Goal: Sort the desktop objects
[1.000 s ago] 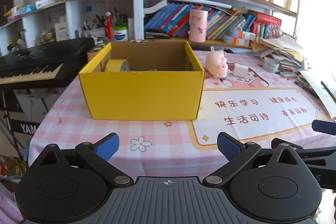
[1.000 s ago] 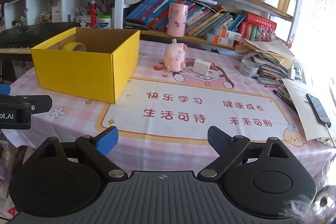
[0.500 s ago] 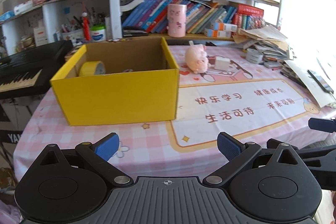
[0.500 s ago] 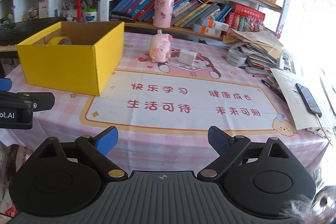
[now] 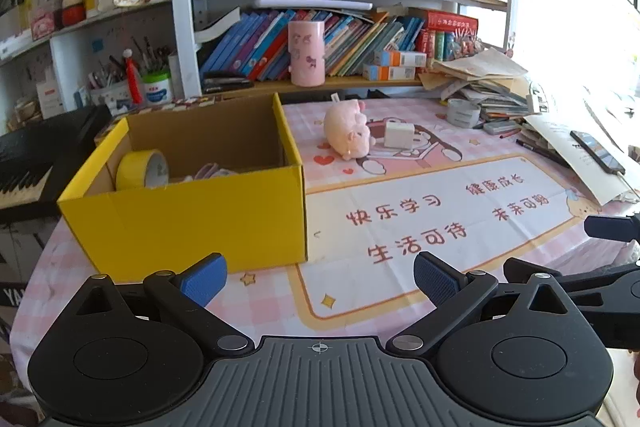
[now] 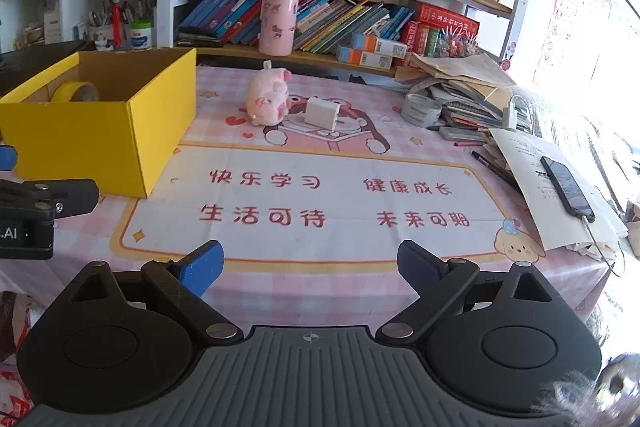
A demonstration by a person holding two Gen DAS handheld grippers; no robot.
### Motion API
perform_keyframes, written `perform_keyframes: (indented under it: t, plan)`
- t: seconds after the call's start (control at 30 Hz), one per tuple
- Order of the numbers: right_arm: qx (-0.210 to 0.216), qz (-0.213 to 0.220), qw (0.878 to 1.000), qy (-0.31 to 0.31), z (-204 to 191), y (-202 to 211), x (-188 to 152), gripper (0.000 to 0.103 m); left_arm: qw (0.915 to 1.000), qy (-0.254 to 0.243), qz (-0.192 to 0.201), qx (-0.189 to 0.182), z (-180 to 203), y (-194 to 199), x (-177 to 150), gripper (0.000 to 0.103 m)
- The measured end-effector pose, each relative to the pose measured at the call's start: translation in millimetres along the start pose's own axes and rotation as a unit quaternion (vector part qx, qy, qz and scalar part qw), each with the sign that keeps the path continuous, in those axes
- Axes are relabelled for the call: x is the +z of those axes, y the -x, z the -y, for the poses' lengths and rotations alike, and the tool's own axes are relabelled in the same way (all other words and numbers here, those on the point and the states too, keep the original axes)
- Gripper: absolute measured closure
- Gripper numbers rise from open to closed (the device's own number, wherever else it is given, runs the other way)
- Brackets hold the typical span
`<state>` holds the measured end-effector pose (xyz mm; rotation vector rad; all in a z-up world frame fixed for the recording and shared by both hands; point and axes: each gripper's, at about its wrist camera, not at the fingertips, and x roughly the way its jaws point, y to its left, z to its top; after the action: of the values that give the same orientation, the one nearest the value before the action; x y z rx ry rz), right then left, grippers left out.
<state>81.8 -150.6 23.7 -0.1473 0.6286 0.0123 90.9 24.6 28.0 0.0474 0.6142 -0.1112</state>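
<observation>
A yellow cardboard box [image 5: 192, 215] stands on the left of the table, also in the right wrist view [image 6: 100, 139]. A yellow tape roll [image 5: 142, 169] leans inside it at the left. A pink plush pig [image 5: 348, 135] and a white charger block [image 5: 398, 135] lie behind the box's right side; the right wrist view shows the pig [image 6: 268, 101] and the charger [image 6: 322, 113]. My left gripper [image 5: 320, 277] is open and empty, in front of the box. My right gripper [image 6: 310, 265] is open and empty at the table's near edge.
A grey tape roll [image 6: 420, 109], stacked papers [image 6: 460, 83], a pen [image 6: 496, 169] and a phone [image 6: 566, 183] crowd the right side. A bookshelf with a pink cup [image 5: 306, 53] runs behind. A black keyboard [image 5: 28, 163] stands left of the table.
Both grippers have shifted to the right along the table's front edge. The box now sits further left in both views. Both grippers stay open.
</observation>
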Motion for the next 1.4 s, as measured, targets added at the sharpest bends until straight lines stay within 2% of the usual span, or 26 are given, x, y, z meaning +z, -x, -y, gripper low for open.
perform_keyframes:
  t: [0.83, 1.13, 1.4]
  plan:
    - [0.001, -0.024, 1.000, -0.002, 6, -18, 4, 0.009, 0.9997, 0.007, -0.023, -0.010, 5, -19, 1, 0.002]
    - [0.013, -0.029, 0.999, 0.007, 21, -43, 17, 0.009, 0.9997, 0.006, -0.021, -0.006, 18, -38, 14, 0.002]
    - [0.041, -0.026, 0.999, 0.019, 37, -75, 40, 0.009, 0.9997, -0.021, -0.009, 0.003, 43, -55, 33, 0.002]
